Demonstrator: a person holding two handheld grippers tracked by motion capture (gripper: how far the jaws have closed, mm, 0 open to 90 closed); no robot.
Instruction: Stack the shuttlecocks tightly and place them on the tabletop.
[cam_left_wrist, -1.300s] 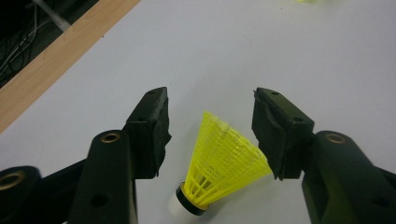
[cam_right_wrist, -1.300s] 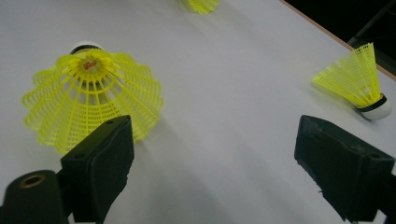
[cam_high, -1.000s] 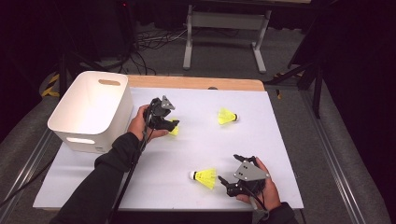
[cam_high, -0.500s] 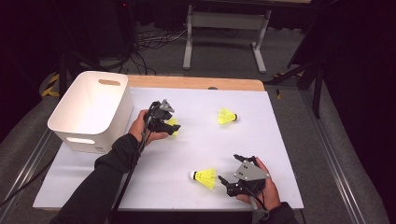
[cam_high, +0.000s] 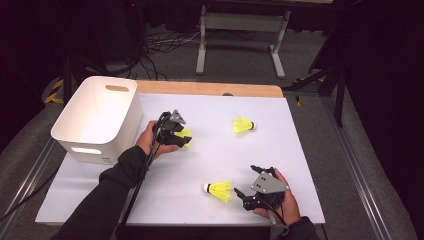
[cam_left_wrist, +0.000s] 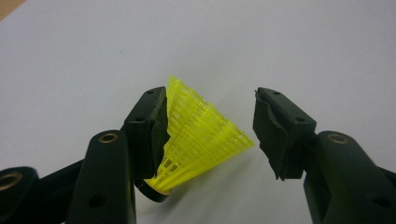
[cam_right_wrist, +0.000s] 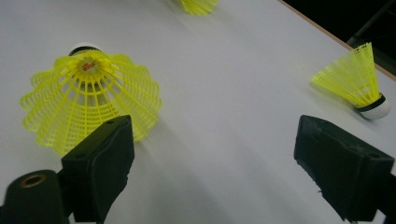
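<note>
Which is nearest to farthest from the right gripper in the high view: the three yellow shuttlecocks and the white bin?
From the right gripper:
1. Front shuttlecock, just to its left on the mat.
2. Far-right shuttlecock, straight beyond it, lying alone.
3. Shuttlecock between the left gripper's jaws, mid-left; those jaws have just been closing.
4. White bin, at the table's left edge.

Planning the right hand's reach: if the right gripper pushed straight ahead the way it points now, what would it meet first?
Probably the nearest yellow shuttlecock, lying just ahead of the right gripper, off its left finger. The middle line between the open fingers looks like bare white table, so it might slip past.
</note>
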